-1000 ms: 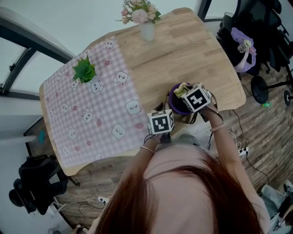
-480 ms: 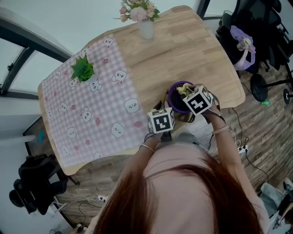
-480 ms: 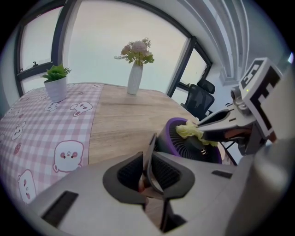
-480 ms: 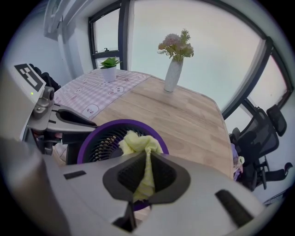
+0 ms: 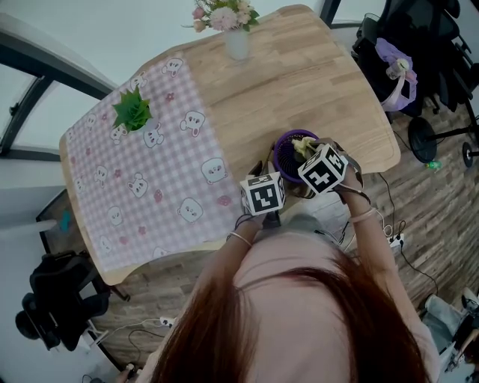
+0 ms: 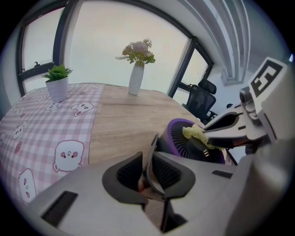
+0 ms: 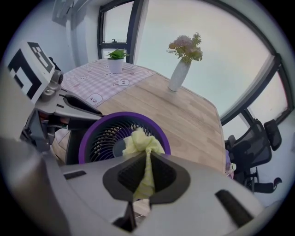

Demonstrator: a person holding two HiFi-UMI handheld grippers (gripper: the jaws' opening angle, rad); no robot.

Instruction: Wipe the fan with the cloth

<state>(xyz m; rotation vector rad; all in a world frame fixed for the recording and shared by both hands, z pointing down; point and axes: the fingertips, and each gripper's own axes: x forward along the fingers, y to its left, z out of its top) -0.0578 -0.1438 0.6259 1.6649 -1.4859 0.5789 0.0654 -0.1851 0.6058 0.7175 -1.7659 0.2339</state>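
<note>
Wipe's underway but not finished, I'd say. The grey left gripper [image 6: 148, 161] sits on the near side of the round purple-rimmed fan [image 6: 184, 140], jaws opening with a thin dark strip [image 6: 153, 148], probably the fan's stand, between them. The grey right gripper [image 7: 146, 159] is clenched on the crumpled yellow cloth [image 7: 140, 140], which is on the fan's grille centre. The outer grille and rim look still to do.

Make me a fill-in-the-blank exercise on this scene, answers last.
The cloth shut in the fingers of the right gripper is ___.
It sits over the front of a ___ fan.
The white vase holds ___.
The potted plant stands on the checked ___.
Answers: yellow; purple; flowers; tablecloth.
</note>
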